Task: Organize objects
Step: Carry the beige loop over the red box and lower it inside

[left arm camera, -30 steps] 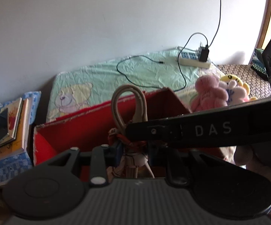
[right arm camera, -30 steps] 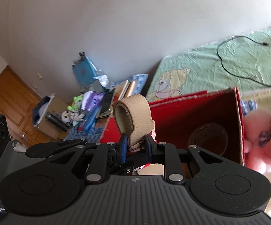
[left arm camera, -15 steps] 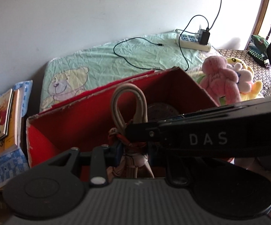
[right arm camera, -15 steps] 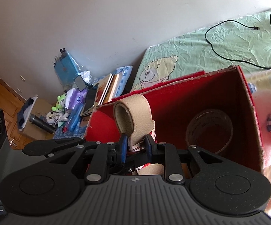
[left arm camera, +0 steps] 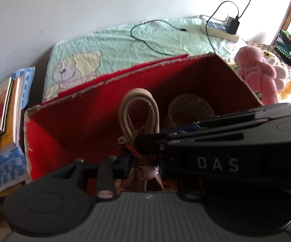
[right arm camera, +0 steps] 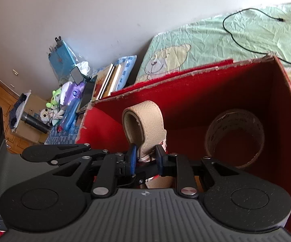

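A looped beige leather strap [left arm camera: 138, 111] with a red patterned cloth knotted at its base hangs over the open red box [left arm camera: 105, 80]. My left gripper [left arm camera: 143, 163] is shut on the strap just below the knot. My right gripper [right arm camera: 145, 157] is shut on the same strap [right arm camera: 145, 125] from the other side. The right gripper's black body [left arm camera: 218, 163] crosses the left wrist view from the right. A roll of brown tape [right arm camera: 234, 139] stands inside the red box [right arm camera: 185, 70] against its right wall.
The box sits in front of a green bear-print mat [left arm camera: 125, 40] with a black cable and a power strip [left arm camera: 220, 28]. A pink plush toy [left arm camera: 256, 72] lies right of the box. Books [right arm camera: 107, 80], small toys and a blue bag [right arm camera: 64, 58] are at the left.
Both grippers, still holding the strap, have come down and closer to the red box. Its inside and the tape roll now fill more of both views.
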`<action>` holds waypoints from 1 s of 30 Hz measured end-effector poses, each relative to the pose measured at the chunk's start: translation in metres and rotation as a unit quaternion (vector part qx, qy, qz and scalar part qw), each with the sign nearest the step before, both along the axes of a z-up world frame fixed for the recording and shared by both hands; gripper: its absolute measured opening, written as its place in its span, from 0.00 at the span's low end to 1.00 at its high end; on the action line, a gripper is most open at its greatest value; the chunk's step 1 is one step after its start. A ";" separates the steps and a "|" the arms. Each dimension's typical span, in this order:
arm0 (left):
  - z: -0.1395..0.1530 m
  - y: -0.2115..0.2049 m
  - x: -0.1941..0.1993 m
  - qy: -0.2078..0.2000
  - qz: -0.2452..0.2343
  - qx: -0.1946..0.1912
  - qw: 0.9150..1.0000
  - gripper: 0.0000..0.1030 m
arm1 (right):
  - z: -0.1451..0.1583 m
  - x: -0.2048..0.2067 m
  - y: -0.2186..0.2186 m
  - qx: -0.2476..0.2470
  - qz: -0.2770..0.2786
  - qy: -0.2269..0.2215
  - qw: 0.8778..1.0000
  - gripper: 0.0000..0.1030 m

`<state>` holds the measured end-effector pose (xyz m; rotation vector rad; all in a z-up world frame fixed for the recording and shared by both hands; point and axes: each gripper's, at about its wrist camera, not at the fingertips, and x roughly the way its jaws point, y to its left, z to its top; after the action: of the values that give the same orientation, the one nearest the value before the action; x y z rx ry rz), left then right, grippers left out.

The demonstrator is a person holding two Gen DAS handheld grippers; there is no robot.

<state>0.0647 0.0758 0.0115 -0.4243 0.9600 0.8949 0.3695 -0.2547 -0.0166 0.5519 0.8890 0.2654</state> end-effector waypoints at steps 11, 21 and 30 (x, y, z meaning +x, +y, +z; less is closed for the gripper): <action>-0.020 0.020 0.001 0.019 0.033 -0.048 0.998 0.19 | -0.018 0.016 0.000 0.001 0.012 0.037 0.999 0.21; -0.035 0.034 0.004 0.021 0.064 -0.083 0.994 0.20 | -0.025 0.028 -0.002 0.002 0.004 0.079 0.997 0.19; -0.040 0.032 0.009 0.047 0.087 -0.080 0.992 0.23 | -0.029 0.030 -0.005 0.006 -0.015 0.106 0.994 0.06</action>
<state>0.0737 0.1077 -0.0283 -0.6149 1.0974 1.0053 0.3998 -0.2595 -0.0453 0.6121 1.0833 0.1875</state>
